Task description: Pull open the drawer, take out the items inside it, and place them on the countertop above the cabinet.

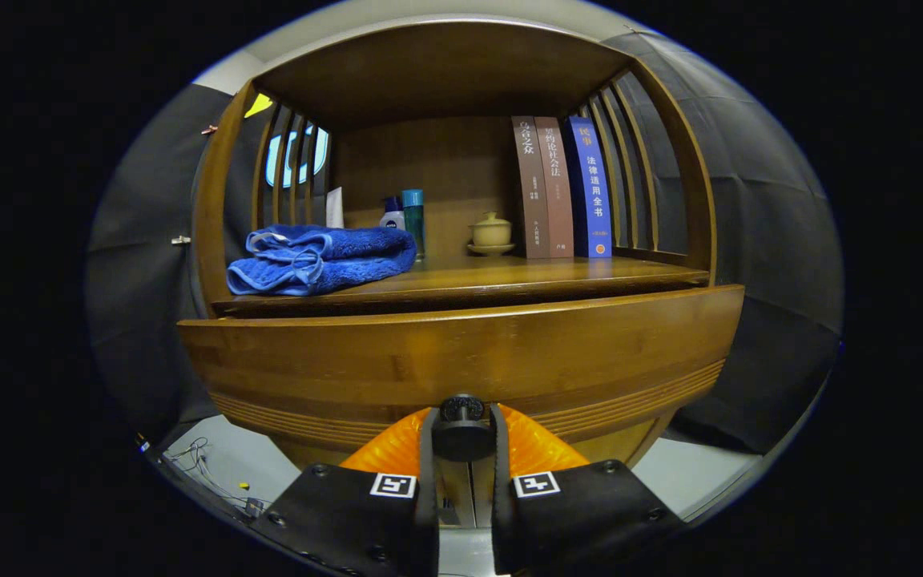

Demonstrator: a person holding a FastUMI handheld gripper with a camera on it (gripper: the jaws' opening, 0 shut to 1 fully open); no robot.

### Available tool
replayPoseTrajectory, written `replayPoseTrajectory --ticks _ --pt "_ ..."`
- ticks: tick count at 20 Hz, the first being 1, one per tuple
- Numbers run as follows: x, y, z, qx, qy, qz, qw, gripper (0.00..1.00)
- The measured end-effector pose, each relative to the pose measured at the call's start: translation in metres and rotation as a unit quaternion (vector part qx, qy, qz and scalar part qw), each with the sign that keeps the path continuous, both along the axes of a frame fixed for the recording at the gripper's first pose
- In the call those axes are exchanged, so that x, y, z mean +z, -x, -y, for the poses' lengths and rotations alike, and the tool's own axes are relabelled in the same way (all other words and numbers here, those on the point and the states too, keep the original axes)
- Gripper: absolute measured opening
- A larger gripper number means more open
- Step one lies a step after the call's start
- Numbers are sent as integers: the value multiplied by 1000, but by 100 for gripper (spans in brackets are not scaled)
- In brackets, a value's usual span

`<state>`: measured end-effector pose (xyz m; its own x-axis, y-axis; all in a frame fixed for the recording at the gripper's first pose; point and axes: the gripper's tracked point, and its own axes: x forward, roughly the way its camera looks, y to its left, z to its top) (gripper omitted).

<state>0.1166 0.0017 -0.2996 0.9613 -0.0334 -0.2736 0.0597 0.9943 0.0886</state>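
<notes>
The drawer point(461, 353) is a wide wooden front, warm brown and glossy, with grooved lines running along its lower edge. It stands out a little from the cabinet, a dark gap showing along its top at 12 o'clock; how far it is drawn, I cannot quite tell. Its small round dark knob point(462, 430) sits low at the middle of the front, at 6 o'clock, pinched between the jaws of the gripper point(462, 437). The tabletop point(509, 276) above the drawer is the same polished wood, lying level.
</notes>
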Motion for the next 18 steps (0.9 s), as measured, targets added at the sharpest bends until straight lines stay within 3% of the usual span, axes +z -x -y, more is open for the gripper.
replayPoseTrajectory --ticks 18 --pt "3 90 8 12 -11 -10 1000 30"
